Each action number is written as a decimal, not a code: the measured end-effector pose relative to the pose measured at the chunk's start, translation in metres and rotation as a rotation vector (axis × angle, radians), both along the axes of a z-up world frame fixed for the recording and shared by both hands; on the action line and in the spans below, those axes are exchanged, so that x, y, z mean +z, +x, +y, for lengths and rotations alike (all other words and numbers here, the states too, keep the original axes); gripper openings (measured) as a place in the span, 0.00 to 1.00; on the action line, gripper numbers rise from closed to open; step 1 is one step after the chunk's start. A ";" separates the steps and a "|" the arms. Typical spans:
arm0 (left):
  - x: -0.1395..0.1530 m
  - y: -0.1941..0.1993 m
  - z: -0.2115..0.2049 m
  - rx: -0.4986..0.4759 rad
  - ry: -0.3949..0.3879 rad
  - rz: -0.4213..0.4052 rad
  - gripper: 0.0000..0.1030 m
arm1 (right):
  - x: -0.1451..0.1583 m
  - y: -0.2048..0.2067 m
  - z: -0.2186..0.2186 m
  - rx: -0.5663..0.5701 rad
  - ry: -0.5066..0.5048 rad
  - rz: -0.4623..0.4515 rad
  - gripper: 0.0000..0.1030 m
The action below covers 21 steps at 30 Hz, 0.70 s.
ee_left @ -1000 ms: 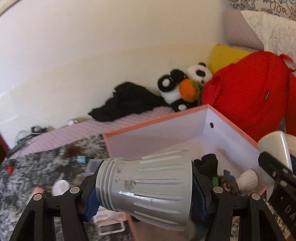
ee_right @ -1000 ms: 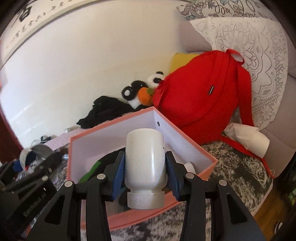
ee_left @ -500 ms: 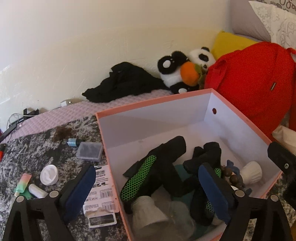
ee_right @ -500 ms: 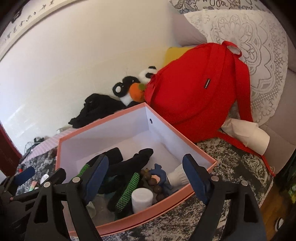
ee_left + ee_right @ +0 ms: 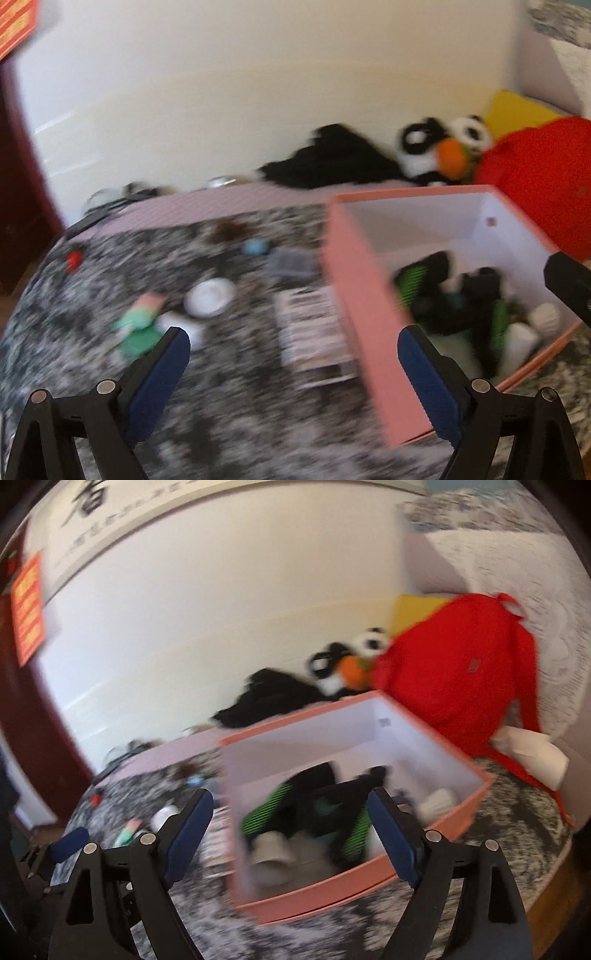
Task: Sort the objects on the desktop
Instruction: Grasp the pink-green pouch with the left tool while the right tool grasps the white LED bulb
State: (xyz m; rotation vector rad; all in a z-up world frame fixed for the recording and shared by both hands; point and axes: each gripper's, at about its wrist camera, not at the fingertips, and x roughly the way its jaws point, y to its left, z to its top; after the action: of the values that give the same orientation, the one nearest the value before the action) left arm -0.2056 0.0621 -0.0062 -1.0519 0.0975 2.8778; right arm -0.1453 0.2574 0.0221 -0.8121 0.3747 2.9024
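Tools (image 5: 293,350) (image 5: 291,821) wide apart, empty.

Pink box (image 5: 332,897) with white inside, red backpack (image 5: 454,686), black-and-white speckled cloth (image 5: 236,417).

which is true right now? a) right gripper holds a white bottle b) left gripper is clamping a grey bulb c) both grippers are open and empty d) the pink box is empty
c: the left gripper and the right gripper both stand wide open with nothing between their fingers, while the pink box already holds black-and-green gloves and other items.
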 end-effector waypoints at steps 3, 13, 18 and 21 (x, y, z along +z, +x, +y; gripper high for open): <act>-0.012 0.002 -0.052 0.088 -0.008 -0.023 0.92 | -0.009 -0.008 -0.045 0.109 0.008 -0.018 0.86; -0.082 -0.047 -0.193 0.266 -0.014 -0.126 0.92 | -0.068 -0.074 -0.180 0.435 0.088 -0.118 0.85; -0.120 -0.096 -0.217 0.240 0.080 -0.185 0.92 | -0.107 -0.126 -0.218 0.516 0.140 -0.195 0.84; -0.142 -0.131 -0.219 0.211 0.132 -0.224 0.92 | -0.138 -0.162 -0.232 0.534 0.199 -0.258 0.83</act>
State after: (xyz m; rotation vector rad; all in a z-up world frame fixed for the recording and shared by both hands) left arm -0.3362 -0.1572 -0.1483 -1.4245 -0.2267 2.8688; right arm -0.3073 0.0256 -0.1162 -1.4111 -0.1855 3.1553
